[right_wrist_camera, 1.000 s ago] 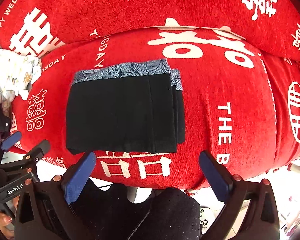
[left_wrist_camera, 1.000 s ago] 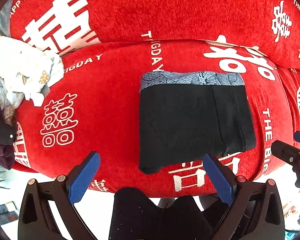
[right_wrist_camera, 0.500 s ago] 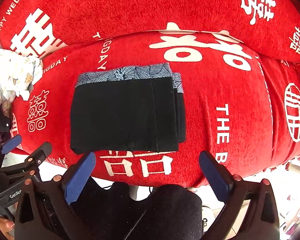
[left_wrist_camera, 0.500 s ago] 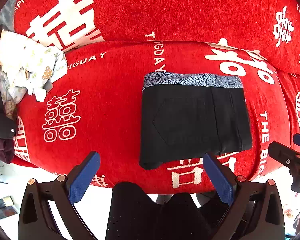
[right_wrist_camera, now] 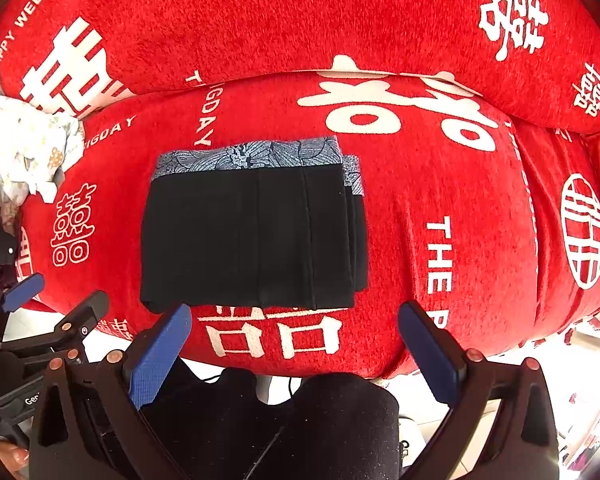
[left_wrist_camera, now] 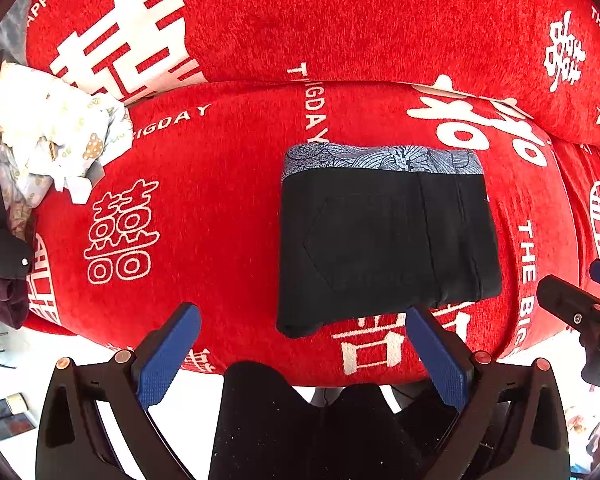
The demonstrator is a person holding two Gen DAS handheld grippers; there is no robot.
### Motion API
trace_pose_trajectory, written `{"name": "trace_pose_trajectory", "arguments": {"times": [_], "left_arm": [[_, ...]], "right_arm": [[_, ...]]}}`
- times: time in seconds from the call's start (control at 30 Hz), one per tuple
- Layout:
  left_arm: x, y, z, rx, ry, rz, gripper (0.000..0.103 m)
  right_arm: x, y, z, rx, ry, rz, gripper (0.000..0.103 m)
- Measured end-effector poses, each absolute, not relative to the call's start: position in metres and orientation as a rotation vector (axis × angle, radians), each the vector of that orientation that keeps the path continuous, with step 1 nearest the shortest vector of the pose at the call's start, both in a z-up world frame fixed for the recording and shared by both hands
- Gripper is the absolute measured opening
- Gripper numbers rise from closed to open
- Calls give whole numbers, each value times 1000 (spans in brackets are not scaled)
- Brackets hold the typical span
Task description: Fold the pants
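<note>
While the folded pants (left_wrist_camera: 384,236) lie flat on the red cushion (left_wrist_camera: 220,200), both grippers' jaws gape empty; only the right wrist view shows stacked layer edges (right_wrist_camera: 356,216); left shows a pocket outline.

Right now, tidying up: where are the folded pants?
The folded pants lie mid-cushion on the red sofa, right of the white cloth.

Both views are brightly and evenly lit. Strong fisheye bending and dark vignetting are seen at the edges; the near floor is overexposed, and detail in the folded black fabric pants (left_wrist_camera: 384,240) is lost.
</note>
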State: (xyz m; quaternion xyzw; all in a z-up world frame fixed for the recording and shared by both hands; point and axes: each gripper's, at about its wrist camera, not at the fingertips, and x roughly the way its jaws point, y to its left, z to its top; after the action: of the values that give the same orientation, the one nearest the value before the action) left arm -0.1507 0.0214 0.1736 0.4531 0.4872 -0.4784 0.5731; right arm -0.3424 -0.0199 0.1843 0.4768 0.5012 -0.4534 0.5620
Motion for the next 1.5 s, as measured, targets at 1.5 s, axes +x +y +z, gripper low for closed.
{"name": "trace_pose_trajectory", "arguments": {"times": [1.5], "left_arm": [[-147,19,181,1065,1103,-1149,103]], "right_arm": [[-327,-19,187,1042,1240,-1093,103]]}}
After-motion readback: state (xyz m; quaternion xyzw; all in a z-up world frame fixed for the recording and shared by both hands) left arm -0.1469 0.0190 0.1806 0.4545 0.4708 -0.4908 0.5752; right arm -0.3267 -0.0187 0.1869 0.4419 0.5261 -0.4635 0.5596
